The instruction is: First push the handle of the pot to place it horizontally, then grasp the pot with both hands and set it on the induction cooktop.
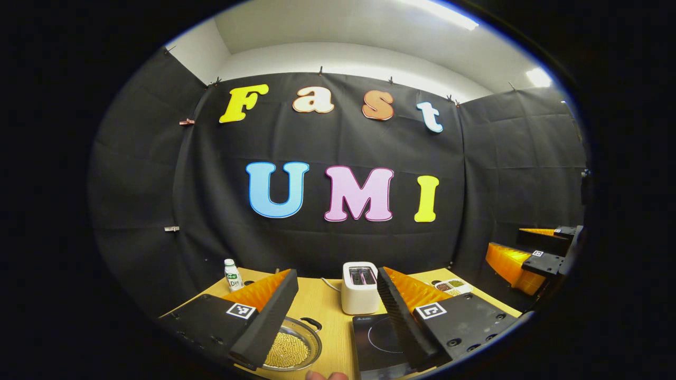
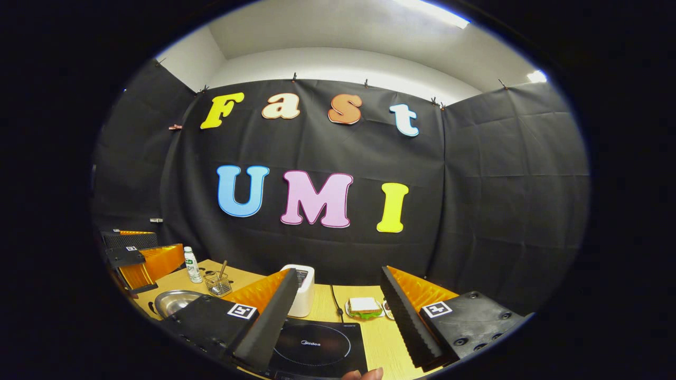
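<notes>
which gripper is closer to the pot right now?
Left. The left gripper hangs open right above the pot, its left finger overlapping the rim. The right gripper is open over the induction cooktop, with the pot off to its left.

The shallow steel pot [image 1: 291,345], holding yellowish grains, sits on the table left of the black induction cooktop [image 1: 377,343]

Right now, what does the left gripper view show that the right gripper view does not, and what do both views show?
Left gripper view alone: yellow grains inside the pot, its black handle, and a tray of small dishes.

Right gripper view alone: a sandwich on a plate and a wire holder beside the bottle.

Both: the pot, the induction cooktop, the white toaster, the bottle and the wooden table.
</notes>
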Demonstrator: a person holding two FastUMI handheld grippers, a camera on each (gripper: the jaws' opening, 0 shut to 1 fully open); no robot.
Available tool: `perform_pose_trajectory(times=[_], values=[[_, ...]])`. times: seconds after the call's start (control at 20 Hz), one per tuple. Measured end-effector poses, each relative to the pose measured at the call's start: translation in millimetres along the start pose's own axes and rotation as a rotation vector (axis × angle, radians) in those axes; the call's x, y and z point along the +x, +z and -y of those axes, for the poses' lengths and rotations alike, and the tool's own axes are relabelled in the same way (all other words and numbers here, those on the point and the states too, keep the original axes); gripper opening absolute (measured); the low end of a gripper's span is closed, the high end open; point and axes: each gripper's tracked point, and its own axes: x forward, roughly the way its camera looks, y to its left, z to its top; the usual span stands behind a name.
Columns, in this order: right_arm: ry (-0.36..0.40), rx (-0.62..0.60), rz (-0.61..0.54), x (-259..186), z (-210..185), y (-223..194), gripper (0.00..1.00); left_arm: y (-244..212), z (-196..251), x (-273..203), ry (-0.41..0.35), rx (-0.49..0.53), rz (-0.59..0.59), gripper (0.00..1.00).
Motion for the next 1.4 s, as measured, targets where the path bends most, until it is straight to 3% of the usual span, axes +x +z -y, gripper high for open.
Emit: perform_pose_trajectory(times=[0.55, 0.65, 0.9, 0.95, 1.0, 1.1, 1.2, 1.4], values=[[0.0, -0.003, -0.002, -4, -1, -1, 0.98, 4, -5, -7, 0.004, 0.001, 0.013, 0.94], [0.004, -0.006, -0.005, -4, -3, -2, 0.98, 5, -4, -10, -0.006, 0.006, 0.018, 0.87], [0.022, -0.006, -0.011, -4, -11, -5, 0.97, 3, -6, -17, -0.036, 0.031, 0.014, 0.41], [0.027, -0.007, -0.013, -4, -13, -6, 0.97, -1, -6, -17, -0.049, 0.031, -0.003, 0.37], [0.032, -0.009, -0.016, -3, -15, -7, 0.97, -9, -4, -20, -0.071, 0.031, -0.026, 0.25], [0.043, -0.011, -0.022, -3, -21, -10, 0.98, -31, 4, -26, -0.151, 0.027, -0.097, 0.13], [0.055, -0.016, -0.029, -1, -27, -13, 0.97, -56, 8, -32, -0.227, 0.024, -0.177, 0.06], [0.075, -0.021, -0.043, -1, -38, -19, 0.97, -112, -8, -59, -0.311, 0.106, -0.358, 0.05]])
